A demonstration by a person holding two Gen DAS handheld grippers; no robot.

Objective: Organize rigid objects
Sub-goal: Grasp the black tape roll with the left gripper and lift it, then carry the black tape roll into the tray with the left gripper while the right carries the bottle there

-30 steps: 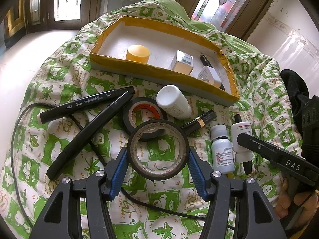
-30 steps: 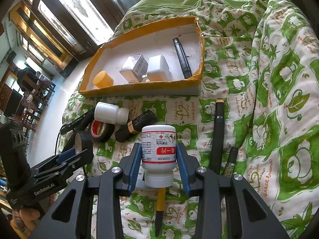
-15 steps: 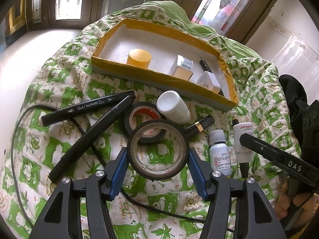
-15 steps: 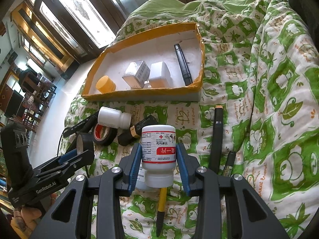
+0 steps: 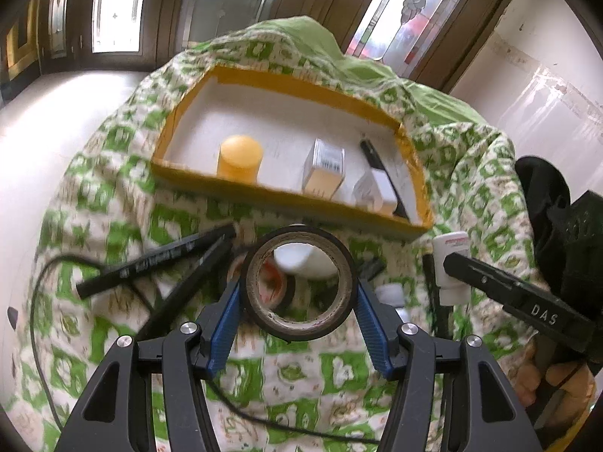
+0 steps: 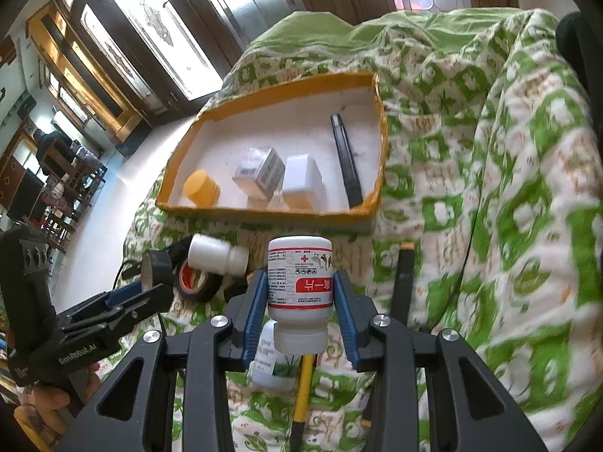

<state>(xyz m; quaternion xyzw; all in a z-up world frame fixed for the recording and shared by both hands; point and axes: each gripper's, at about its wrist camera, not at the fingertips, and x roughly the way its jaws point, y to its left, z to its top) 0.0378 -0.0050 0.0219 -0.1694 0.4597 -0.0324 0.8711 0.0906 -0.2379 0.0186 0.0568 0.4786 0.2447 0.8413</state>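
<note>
The left gripper [image 5: 297, 293] has its blue pads [image 5: 226, 320] pressed against either side of a black tape roll [image 5: 297, 282], held upright so the open core faces the camera, lifted above the green-and-white quilt [image 5: 113, 207]. The right gripper [image 6: 300, 301] is closed about as wide as a white pill bottle [image 6: 299, 282] (cap pointing back toward the handle, red-and-white label outward), which it grips by the body. Both hang in front of the yellow-edged tray [image 6: 264, 90], which holds a yellow cap [image 6: 201, 188], a small printed box [image 6: 260, 173], a white block [image 6: 301, 180] and a black pen [image 6: 345, 158]. On the quilt below lie two black markers [image 5: 158, 263], a second tape roll [image 6: 196, 280] and another white bottle [image 6: 216, 254].
</note>
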